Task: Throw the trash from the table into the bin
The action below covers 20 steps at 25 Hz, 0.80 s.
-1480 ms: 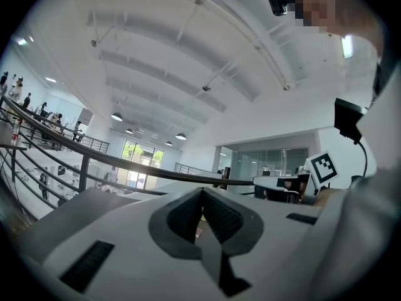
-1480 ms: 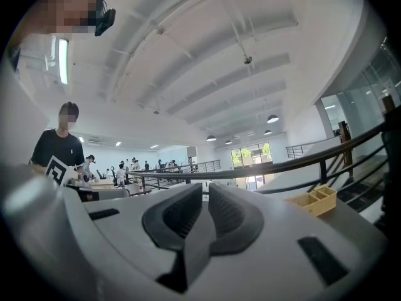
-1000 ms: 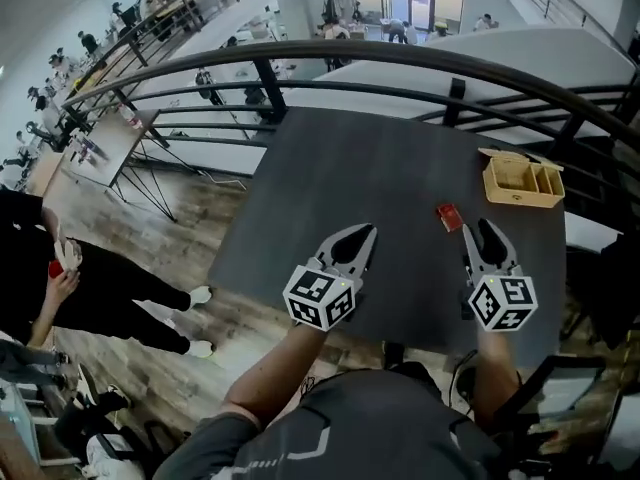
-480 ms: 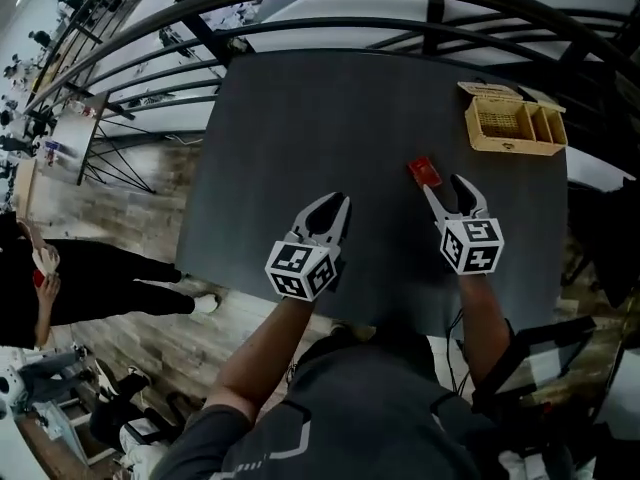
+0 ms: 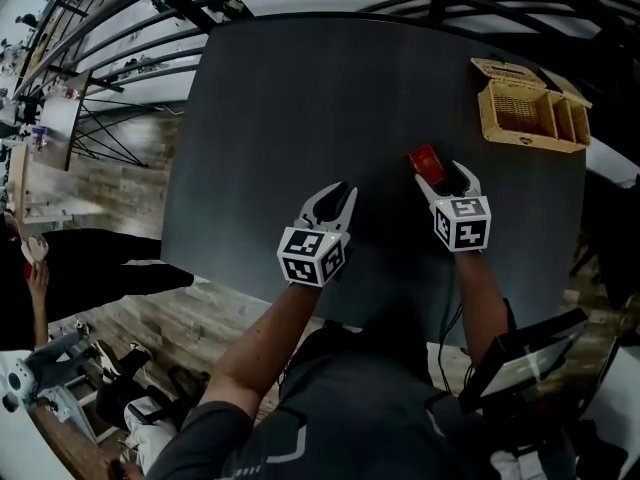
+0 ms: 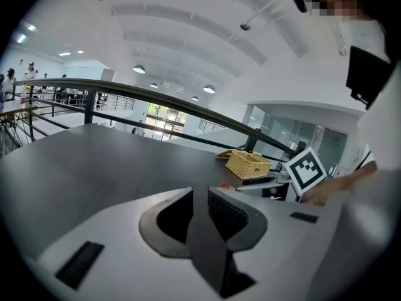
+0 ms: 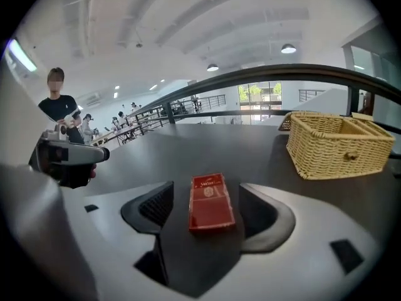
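Note:
A small red pack lies flat on the dark table. My right gripper is low over the table right behind it and its jaws are opening. In the right gripper view the red pack lies between the two jaws of the right gripper, with a gap on each side and neither pad touching it. My left gripper hovers over bare table to the left. In its own view the left gripper shows only a narrow gap, with nothing in it.
A woven basket stands at the table's far right corner, also seen as the basket ahead right of the pack. A dark railing curves behind the table. A person stands on the wooden floor at the left.
Both grippers have come down toward the table. The right one has moved forward to the red pack and spread its jaws, so the pack now lies between them.

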Motion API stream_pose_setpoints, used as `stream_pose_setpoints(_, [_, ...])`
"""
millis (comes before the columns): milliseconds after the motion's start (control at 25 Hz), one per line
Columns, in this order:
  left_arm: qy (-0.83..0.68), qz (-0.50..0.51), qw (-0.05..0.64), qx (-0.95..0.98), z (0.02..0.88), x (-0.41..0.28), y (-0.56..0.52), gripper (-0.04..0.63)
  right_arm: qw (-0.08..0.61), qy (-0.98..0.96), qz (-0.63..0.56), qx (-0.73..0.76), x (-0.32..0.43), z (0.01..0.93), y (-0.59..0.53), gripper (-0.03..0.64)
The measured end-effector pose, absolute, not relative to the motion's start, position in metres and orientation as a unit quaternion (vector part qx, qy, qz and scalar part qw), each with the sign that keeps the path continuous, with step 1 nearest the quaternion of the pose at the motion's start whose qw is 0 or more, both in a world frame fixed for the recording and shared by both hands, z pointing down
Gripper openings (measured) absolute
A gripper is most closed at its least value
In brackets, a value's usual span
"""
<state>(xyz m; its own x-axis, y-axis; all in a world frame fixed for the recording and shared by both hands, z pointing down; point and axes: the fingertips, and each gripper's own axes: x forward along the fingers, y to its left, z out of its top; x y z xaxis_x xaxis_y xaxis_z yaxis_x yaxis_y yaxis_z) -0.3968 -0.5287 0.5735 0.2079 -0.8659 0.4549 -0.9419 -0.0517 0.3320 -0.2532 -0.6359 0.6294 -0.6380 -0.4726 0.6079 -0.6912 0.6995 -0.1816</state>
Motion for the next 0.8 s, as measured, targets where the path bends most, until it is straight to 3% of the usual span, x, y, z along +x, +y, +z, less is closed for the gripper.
stream_pose_setpoints(400, [-0.627,0.074,0.301,0.715,0.589,-0.398,-0.525,0.061,0.355,-0.858,0.160,0.334,-0.252,0.678,-0.640,0.310])
stream_pose_setpoints(800, [-0.648,0.043,0.277,0.708,0.555,-0.418,-0.489,0.061,0.336,-0.865,0.158,0.338,-0.267,0.650,-0.619,0.282])
